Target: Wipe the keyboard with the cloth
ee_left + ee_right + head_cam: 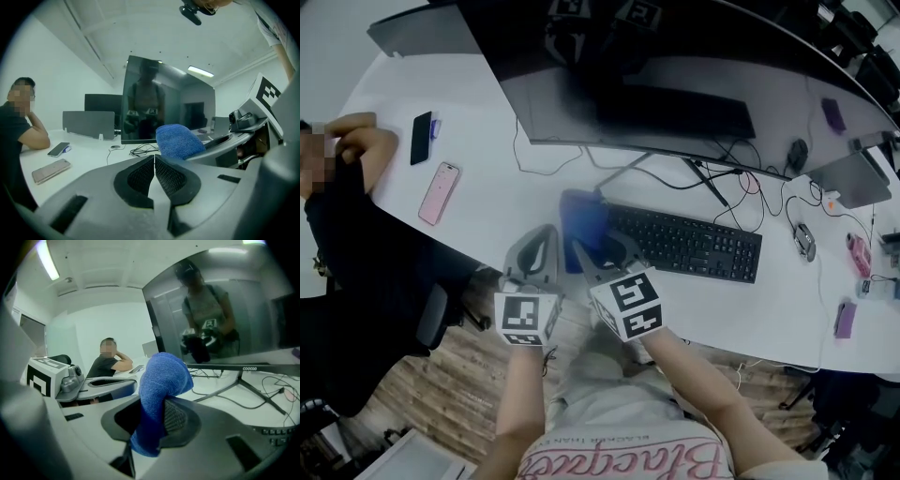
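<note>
Right gripper [152, 417] pinches the blue cloth [165, 375] at the left end of the keyboard [686, 244], below the monitor [675, 89]. Left gripper [154, 164], jaws pressed together and empty, sits just beside it. Cables [741, 181] trail behind the keyboard.

Right gripper [152, 420]: jaws were clamped on the cloth.
Cloth [164, 376]: blue and bunched; it rose above the jaws and hung just below them.
Beyond the jaws: a dark monitor [225, 305] stood on the worktop [220, 401].
Beyond, left of the jaws: a seated person [108, 363].
</note>
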`<state>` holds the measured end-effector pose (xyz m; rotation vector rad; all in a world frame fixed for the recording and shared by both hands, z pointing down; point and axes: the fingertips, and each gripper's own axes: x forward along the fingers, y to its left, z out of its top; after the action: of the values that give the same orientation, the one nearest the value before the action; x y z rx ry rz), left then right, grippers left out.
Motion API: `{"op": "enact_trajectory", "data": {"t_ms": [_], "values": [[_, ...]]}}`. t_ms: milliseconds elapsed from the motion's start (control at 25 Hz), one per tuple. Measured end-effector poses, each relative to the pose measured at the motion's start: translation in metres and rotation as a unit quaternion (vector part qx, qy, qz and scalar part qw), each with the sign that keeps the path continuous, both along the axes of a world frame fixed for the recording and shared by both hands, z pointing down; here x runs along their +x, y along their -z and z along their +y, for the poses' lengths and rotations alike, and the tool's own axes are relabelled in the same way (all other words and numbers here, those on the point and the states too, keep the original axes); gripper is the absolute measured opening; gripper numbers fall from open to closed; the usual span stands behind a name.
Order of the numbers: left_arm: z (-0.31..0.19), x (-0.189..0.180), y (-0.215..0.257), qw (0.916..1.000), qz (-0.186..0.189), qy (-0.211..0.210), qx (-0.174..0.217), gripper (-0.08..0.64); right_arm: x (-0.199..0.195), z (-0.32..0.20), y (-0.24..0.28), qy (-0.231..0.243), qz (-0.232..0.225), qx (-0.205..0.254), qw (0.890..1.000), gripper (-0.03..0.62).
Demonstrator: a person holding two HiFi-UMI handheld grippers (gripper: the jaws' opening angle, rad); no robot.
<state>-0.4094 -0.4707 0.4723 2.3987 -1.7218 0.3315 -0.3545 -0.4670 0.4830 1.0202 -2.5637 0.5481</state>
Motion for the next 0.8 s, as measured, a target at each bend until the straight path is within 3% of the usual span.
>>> {"op": "enact_trajectory", "data": {"t_ms": [240, 360, 600, 800], "values": [[-0.006, -0.027, -0.009, 0.9998, -0.003, 0.008, -0.016, 0.006, -0.037, -0.008, -0.018, 0.016, -0.019, -0.047, 0.999, 0.094], [-0.008, -0.034, -0.016, 0.9996, -0.004, 0.012, -0.027, 0.006, -0.048, -0.011, -0.032, 0.017, -0.035, -0.091, 0.995, 0.094], [-0.012, -0.029, -0.026, 0.9993, 0.004, 0.009, -0.037, 0.006, -0.036, -0.019, -0.066, -0.016, -0.043, -0.194, 0.980, 0.092], [-0.016, -0.017, -0.027, 0.9991, 0.003, 0.007, -0.041, 0.006, -0.016, -0.023, -0.075, -0.033, -0.021, -0.215, 0.976, 0.092]]}}
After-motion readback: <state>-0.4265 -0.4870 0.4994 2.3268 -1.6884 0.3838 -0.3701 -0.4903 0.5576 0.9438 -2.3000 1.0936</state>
